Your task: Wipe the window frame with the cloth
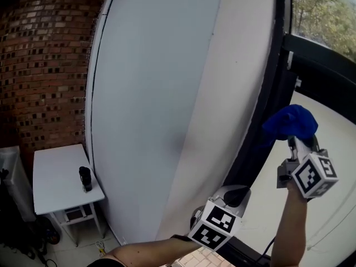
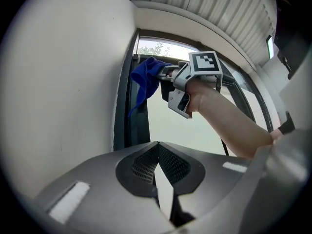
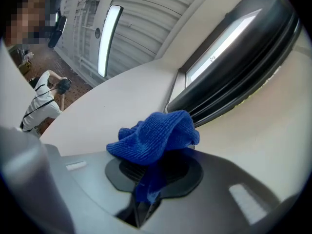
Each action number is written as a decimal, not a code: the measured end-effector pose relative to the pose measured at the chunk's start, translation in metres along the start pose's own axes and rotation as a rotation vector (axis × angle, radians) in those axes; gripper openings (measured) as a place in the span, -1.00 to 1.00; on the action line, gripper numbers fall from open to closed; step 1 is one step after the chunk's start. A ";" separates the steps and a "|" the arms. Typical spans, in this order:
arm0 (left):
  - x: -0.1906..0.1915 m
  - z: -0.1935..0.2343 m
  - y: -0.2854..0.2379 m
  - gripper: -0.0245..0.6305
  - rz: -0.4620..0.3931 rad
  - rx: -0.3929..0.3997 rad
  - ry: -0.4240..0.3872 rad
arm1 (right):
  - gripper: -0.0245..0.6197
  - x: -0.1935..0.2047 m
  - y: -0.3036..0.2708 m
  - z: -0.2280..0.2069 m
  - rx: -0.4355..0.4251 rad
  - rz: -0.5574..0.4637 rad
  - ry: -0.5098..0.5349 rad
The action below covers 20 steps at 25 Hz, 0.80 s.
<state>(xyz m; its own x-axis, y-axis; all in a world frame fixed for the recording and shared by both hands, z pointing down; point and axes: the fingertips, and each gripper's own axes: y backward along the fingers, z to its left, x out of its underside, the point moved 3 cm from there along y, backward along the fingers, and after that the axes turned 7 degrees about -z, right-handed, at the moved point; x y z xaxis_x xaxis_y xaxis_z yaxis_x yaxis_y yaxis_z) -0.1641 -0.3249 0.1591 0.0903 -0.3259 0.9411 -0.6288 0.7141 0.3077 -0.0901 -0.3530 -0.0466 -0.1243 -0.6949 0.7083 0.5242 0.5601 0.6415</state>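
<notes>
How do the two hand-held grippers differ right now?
The right gripper is shut on the blue cloth; the left gripper is shut on nothing. The right gripper is up by the dark window frame; the left gripper hangs lower, pointing up at it. Both carry a marker cube.
</notes>
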 end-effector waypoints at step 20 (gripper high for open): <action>-0.025 0.004 -0.005 -0.94 -0.001 0.024 -0.027 | -0.72 -0.062 -0.087 -0.018 0.177 0.019 0.191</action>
<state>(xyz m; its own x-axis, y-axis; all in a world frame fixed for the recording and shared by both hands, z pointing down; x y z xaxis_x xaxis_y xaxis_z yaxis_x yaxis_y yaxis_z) -0.1669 -0.3229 0.1339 0.0704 -0.3439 0.9364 -0.6471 0.6987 0.3053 -0.1132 -0.3664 -0.1517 0.0543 -0.7468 0.6629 0.3669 0.6323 0.6823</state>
